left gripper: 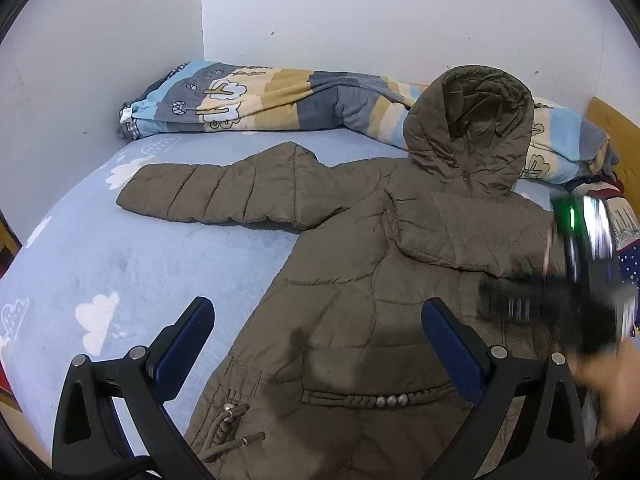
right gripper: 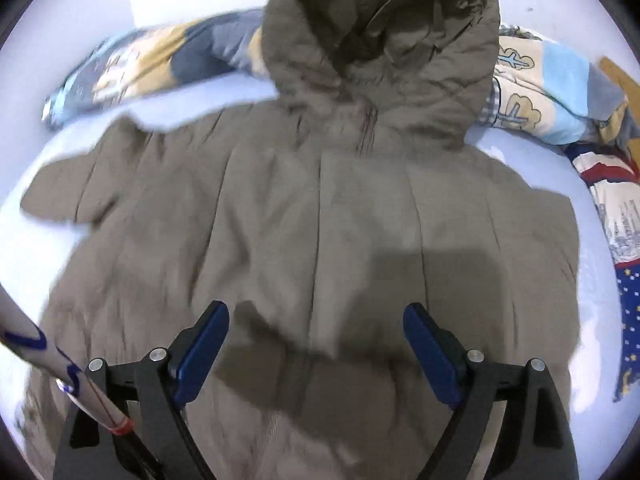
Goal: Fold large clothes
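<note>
I have an olive-green quilted hooded coat (left gripper: pixel 360 272) lying flat on a pale blue bed sheet printed with white clouds (left gripper: pixel 80 264), its hood (left gripper: pixel 468 120) at 12 o'clock resting against a rolled striped fleece blanket in blue, tan and grey (left gripper: pixel 248 100). One sleeve (left gripper: pixel 216 196) stretches out towards 9 o'clock; the opposite sleeve appears already laid across the chest, so I judge the fold partly begun.

My left gripper (left gripper: pixel 318 344) hovers above the coat's lower body, its blue-padded jaws spread wide with nothing between them. My right gripper (right gripper: pixel 316 344) hangs over the middle of the coat, jaws likewise wide apart and empty; in the left wrist view it is only a motion-blurred dark shape at 3 o'clock. That blur means I cannot read fine detail there.

The next step, as I judge it, is bringing the outstretched sleeve in. To do it well I would pinch the cuff end at 9 o'clock with the left gripper, taking both quilted layers so the padding does not slip, then carry it low across the chest towards 3 o'clock. I would press the right gripper on the shoulder seam as an anchor, so the body stays square. Puffy fill springs back, so I would pat the fold down before letting go. The cord and beaded trim (left gripper: pixel 384 400) near the hem at 6 o'clock could snag a pad, so I would steer clear of them
</note>
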